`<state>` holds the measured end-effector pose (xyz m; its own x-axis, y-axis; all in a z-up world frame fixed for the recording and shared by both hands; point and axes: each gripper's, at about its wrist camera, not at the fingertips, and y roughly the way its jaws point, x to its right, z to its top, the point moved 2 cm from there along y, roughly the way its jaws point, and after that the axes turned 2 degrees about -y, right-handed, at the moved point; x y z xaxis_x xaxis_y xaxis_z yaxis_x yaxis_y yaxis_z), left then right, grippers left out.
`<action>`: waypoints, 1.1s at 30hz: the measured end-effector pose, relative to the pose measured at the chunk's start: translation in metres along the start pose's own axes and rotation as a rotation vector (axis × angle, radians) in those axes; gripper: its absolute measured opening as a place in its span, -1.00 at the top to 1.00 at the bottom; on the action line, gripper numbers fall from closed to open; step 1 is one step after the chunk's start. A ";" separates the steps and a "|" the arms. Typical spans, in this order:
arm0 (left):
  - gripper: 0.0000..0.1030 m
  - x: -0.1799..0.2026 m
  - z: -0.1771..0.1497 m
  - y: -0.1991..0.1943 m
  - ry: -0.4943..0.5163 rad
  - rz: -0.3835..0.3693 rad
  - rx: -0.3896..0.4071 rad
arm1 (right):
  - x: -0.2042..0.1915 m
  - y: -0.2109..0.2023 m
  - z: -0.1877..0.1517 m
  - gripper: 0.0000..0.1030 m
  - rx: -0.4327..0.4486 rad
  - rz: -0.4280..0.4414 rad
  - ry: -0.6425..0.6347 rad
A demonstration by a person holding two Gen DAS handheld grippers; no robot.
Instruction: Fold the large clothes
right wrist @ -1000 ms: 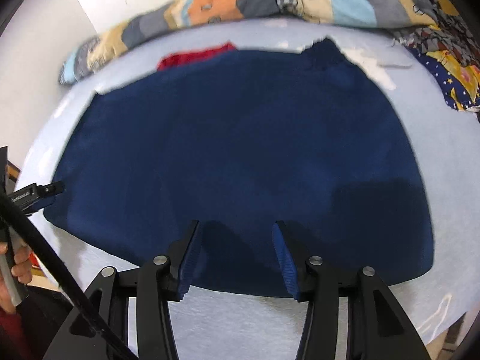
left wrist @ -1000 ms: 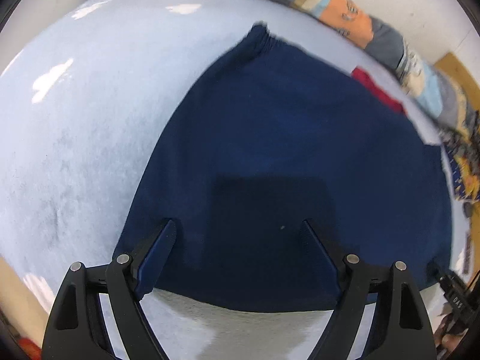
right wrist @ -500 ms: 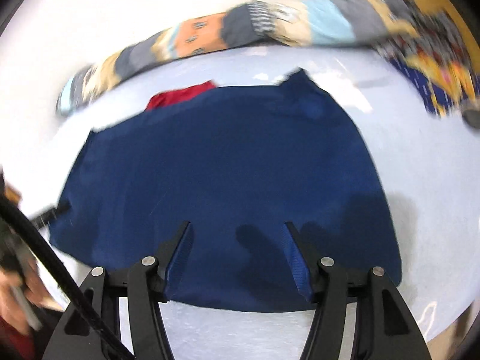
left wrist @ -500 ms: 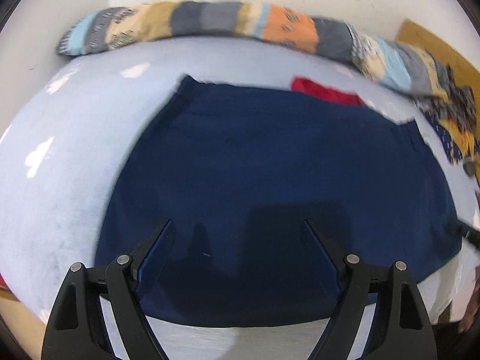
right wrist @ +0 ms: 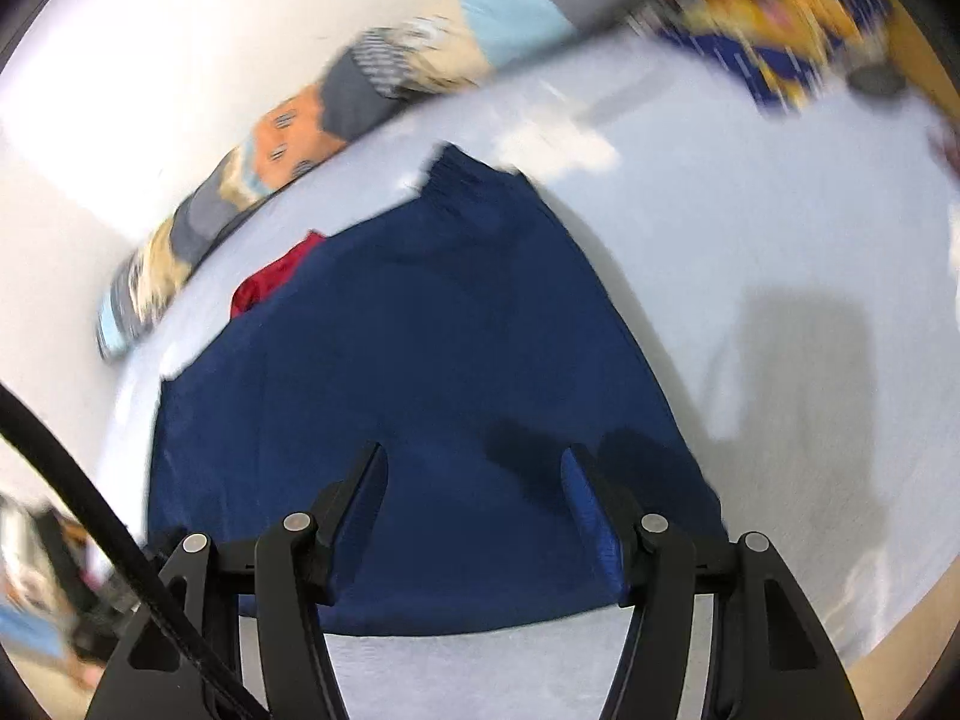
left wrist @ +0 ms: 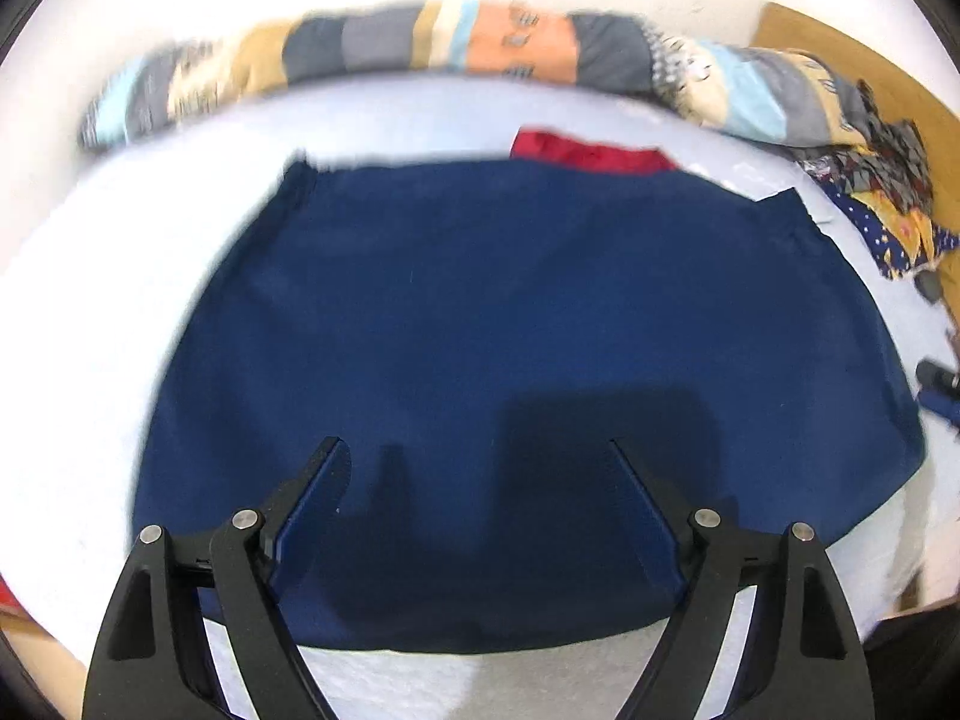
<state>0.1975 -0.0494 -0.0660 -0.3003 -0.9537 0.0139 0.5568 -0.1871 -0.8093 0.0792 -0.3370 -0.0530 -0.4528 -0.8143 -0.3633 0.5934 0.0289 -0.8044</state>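
Left wrist view: motion-blurred, worst along far edge; navy garment (left wrist: 516, 360) lay flat on a pale bed (left wrist: 120, 312), filling the middle of the picture.
Hidden/cut off: garment's near hem sat partly behind the left gripper (left wrist: 477, 456) frame; its right side ran off toward the bed's edge, so its shape there was hard to read.
Unclear: small dark object (left wrist: 936, 375) just beside garment's right edge, too blurred to name.
Left jaws: spread wide, nothing between them; hovering over garment's near hem, contact with cloth could not be told.
Right wrist view: heavily smeared, tilted; navy garment (right wrist: 420, 396) ran from the near edge up to a gathered far corner.
Right jaws: right gripper (right wrist: 474, 462) apart, empty; over the garment's near-right part, with its hem just below the fingers (right wrist: 591, 504).
Cut off: lower left of this view a blur, black cable (right wrist: 90, 510) crossing it; things behind it unreadable.
Red cloth: red cloth (left wrist: 591, 155) peeked out past garment's far edge, mostly covered; seen too in right wrist view (right wrist: 273, 279).
Patchwork quilt: rolled patchwork quilt (left wrist: 480, 48) along the bed's far side against the wall, pattern smeared.
Patterned fabric: crumpled patterned fabric (left wrist: 888, 198) at far right, cut by the picture's rim.
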 end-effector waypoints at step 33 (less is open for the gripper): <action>-0.64 0.051 -0.014 -0.038 0.272 0.074 0.196 | -0.067 0.056 -0.042 -0.42 -0.147 -0.015 -0.274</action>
<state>0.1498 -0.0879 -0.0427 -0.4345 -0.8735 -0.2193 0.7153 -0.1867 -0.6734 0.1145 -0.2565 -0.0933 -0.2529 -0.9406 -0.2267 0.4761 0.0830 -0.8755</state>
